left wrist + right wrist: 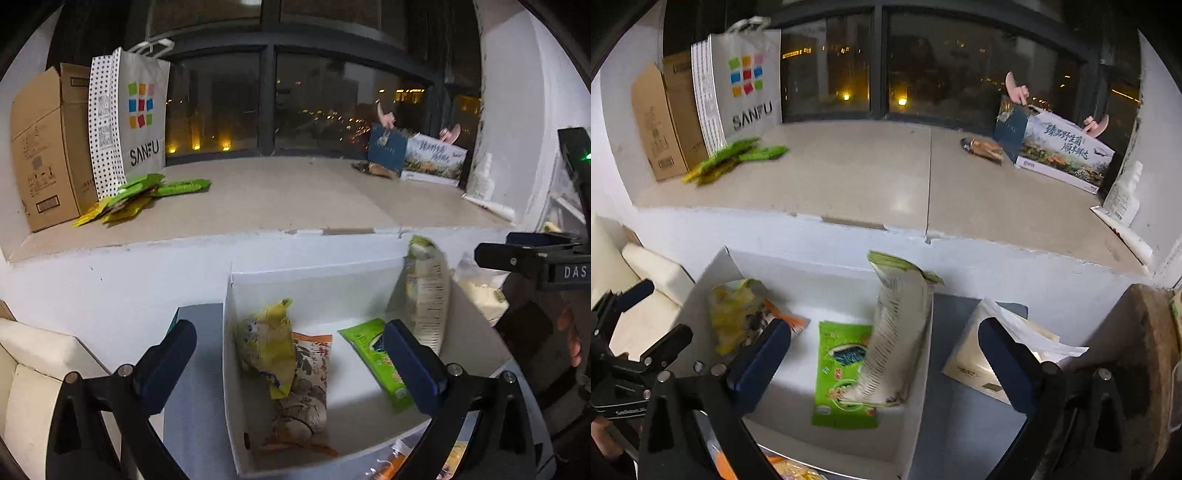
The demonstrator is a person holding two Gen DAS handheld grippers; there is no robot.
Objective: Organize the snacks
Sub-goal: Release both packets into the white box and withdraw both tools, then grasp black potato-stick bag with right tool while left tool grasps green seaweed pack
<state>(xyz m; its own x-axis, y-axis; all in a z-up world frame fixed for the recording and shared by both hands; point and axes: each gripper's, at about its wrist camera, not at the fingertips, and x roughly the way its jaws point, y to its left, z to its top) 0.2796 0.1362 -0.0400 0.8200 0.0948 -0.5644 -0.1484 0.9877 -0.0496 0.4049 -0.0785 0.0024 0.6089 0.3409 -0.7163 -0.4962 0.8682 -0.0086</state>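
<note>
Both hand-held grippers hover low over the near end of the open white cardboard box (236, 369), pointed toward the far windowsill (258, 199): the left gripper (291, 363) and the right gripper (886, 360) each have their blue-padded fingers spread wide, holding nothing. Inside the box, a yellow crinkled snack bag (267, 345) lies on an orange printed packet (308, 391) at the left; a flat green packet (844, 373) lies right, and a tall pale bag (899, 332) leans on the right wall

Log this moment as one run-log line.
left gripper: open, empty | right gripper: open, empty | white box: four snack packs inside | tall pack: leaning on wall
</note>
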